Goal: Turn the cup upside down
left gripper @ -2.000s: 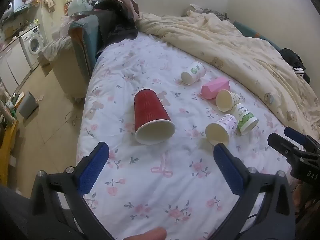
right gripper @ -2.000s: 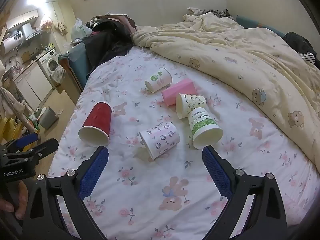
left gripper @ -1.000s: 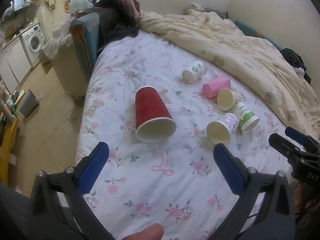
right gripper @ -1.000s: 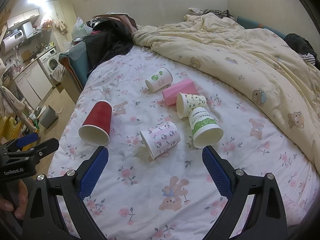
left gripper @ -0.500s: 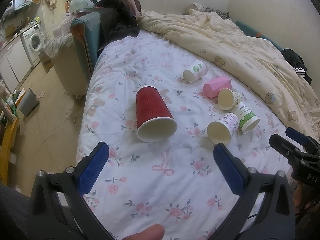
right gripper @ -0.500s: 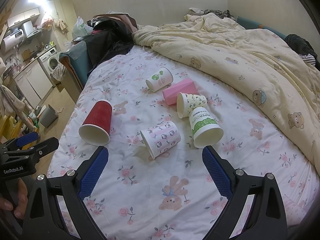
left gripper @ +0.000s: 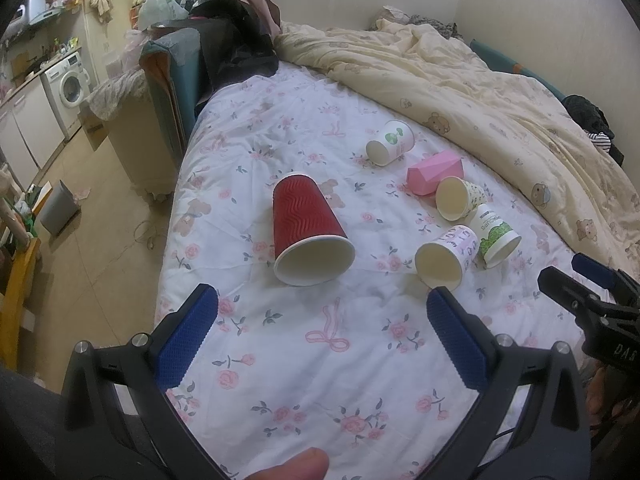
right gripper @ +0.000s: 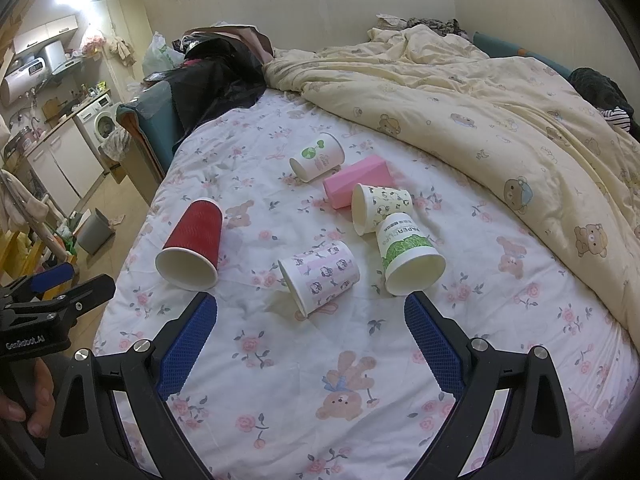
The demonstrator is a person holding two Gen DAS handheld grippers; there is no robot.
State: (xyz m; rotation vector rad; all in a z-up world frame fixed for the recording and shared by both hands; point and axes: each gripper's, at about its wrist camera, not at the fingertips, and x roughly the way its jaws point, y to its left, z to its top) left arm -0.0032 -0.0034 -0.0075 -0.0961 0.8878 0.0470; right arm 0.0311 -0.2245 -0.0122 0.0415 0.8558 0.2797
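A red ribbed cup [left gripper: 306, 226] lies on its side on the floral bed sheet [left gripper: 320, 360], mouth toward me; it also shows in the right wrist view [right gripper: 194, 244]. Several paper cups lie on their sides: a pink-patterned one [right gripper: 320, 274], a green-labelled one [right gripper: 408, 256], a cartoon-printed one [right gripper: 380, 206] and a white one with a green globe [right gripper: 318, 156]. My left gripper [left gripper: 320, 320] is open and empty, short of the red cup. My right gripper [right gripper: 310, 332] is open and empty, just short of the pink-patterned cup.
A pink box [right gripper: 356, 180] lies among the cups. A cream duvet [right gripper: 480, 100] covers the bed's right side. The bed's left edge drops to the floor, with a grey bin [right gripper: 94, 230] and a washing machine [left gripper: 68, 84] beyond. Dark clothes [left gripper: 236, 40] are piled at the bed's far left.
The left gripper has crept slightly to the left and forward, so the cups sit a little further right in its view. The right view is almost unchanged. Both grippers stay open.
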